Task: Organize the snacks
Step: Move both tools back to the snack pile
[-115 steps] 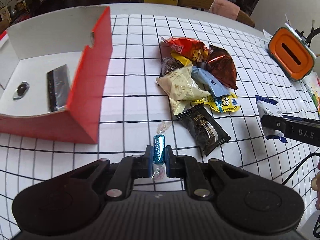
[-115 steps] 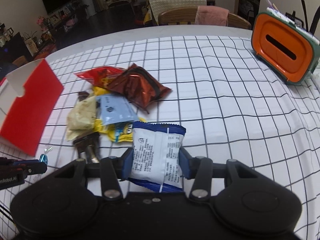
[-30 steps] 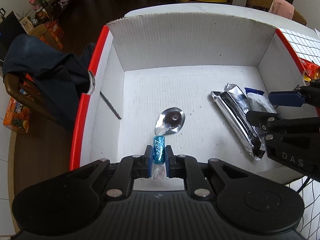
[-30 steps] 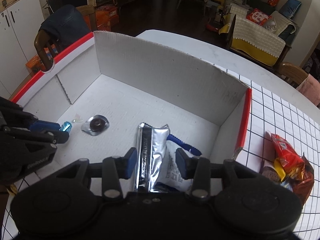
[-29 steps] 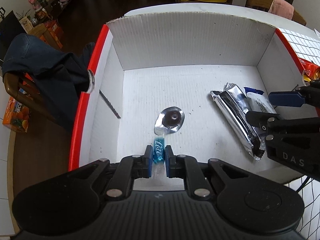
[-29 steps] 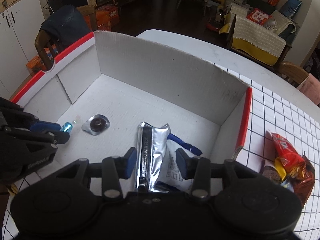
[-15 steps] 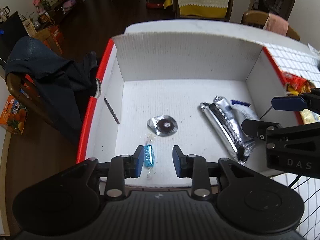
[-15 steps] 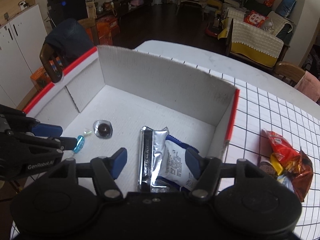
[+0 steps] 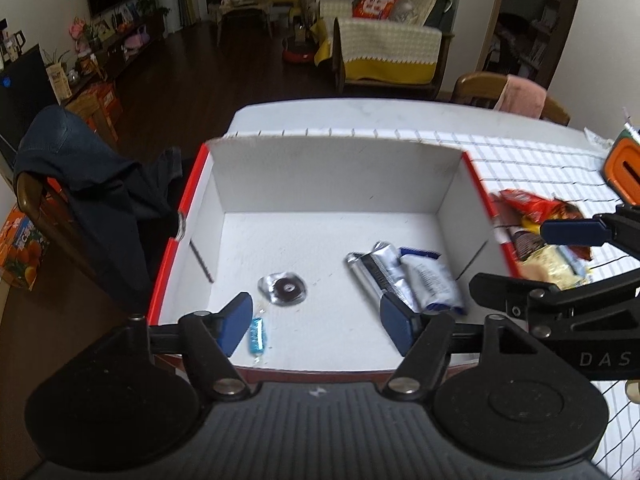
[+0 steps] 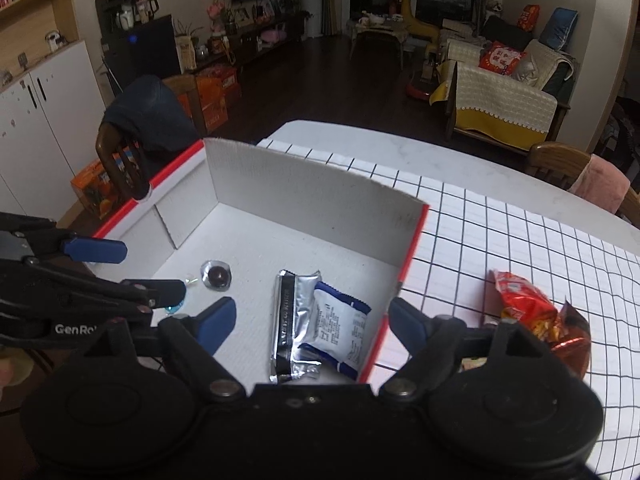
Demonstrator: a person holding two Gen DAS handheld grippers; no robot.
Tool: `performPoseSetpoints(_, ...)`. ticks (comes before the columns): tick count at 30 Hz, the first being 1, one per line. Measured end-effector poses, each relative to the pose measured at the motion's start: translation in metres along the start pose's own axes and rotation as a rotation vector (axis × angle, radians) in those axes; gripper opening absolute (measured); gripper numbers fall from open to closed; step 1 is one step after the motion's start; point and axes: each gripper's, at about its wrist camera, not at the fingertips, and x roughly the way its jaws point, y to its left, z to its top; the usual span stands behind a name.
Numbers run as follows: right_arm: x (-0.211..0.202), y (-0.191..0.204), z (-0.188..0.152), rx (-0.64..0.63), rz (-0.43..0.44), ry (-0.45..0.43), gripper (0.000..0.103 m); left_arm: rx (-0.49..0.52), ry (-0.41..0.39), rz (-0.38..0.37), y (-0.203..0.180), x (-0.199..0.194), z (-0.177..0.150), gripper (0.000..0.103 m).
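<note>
Snacks already sit in the red-edged white cardboard box [image 9: 336,168]: from the left of the left wrist view, a small blue foil-wrapped candy [image 9: 257,334] at the lower left of the box floor, a round dark sweet in clear wrap [image 9: 282,289] just above it, then a silver foil bar [image 9: 378,272] with a white-and-blue printed packet [image 9: 430,284] lying against it, toward the box's right wall. Four pieces are in, by my reading. At the right of the frame a pile of loose snack bags [image 10: 532,312] (red, brown and pale yellow) waits on the white black-gridded tablecloth [image 10: 520,240], so much of the sorting is left. The left gripper [image 9: 316,322] is opening and empty above the candy; the right gripper [image 10: 310,318] is likewise opening, its pads clear of the packet below. The right gripper's body cuts across the pile in the left view, so I cannot count its bags; motion blur smears the wrappers' print.
</note>
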Motion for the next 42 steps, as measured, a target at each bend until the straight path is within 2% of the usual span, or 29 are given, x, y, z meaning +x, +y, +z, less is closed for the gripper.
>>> performPoseSetpoints(19, -0.074, -0.06, -0.027, 0.083, 0.056, -0.096, 0.101, 0.021, -0.129, -0.066, -0.066, -0.042, -0.002, 0.085)
performPoseSetpoints(29, -0.097, -0.112, -0.064, 0.143, 0.077, -0.097, 0.103, 0.045, -0.128, -0.1, -0.12, -0.042, -0.018, 0.086)
performPoseSetpoints(35, -0.103, -0.145, -0.089, 0.145, 0.054, -0.083, 0.103, 0.062, -0.119, -0.108, -0.153, -0.033, -0.027, 0.09)
performPoseSetpoints(42, -0.104, -0.186, -0.117, 0.128, 0.01, -0.065, 0.103, 0.069, -0.083, -0.12, -0.191, -0.017, -0.032, 0.09)
